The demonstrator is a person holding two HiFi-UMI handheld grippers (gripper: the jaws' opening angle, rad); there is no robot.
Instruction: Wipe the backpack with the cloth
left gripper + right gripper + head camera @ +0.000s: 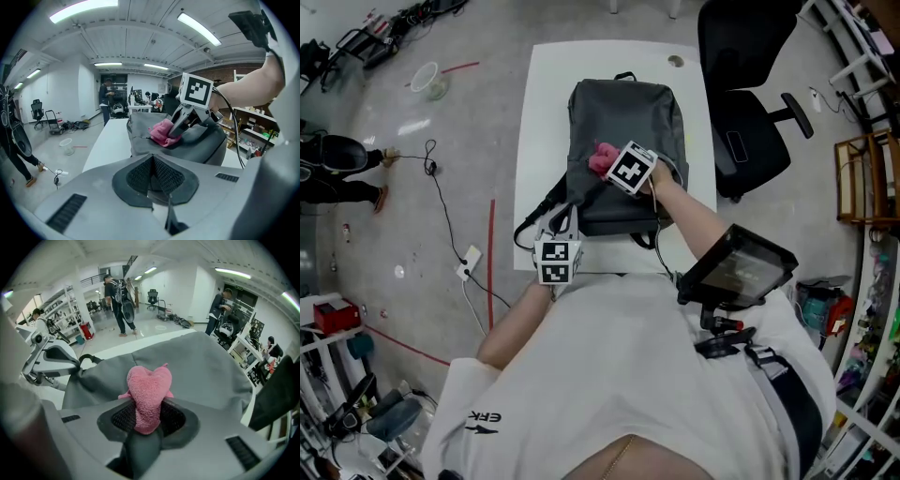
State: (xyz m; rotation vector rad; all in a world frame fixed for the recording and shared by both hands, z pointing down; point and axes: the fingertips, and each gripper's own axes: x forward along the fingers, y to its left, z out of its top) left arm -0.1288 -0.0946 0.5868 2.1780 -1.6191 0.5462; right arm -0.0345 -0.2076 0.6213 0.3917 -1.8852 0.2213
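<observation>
White rectangular desk (534, 112), set on a glossy grey floor (412, 187). Lying flat down its middle, a dark grey fabric backpack (623, 117), top carry handle toward the far end, bottom close to the near edge. Black shoulder straps (534, 219) spilling from the bag onto the near left part of the top, reaching its edge. Near the far right corner, a small round grey port (676, 62). White surface showing along both long sides of the bag.

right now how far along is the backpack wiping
Done: the pink terry cloth is clamped in the right gripper. In hand: the cloth sits on the grey fabric backpack, on its upper face. The left gripper is shut, empty, at the bag's near end. Left: the wiping itself; no cleaned area shows.
</observation>
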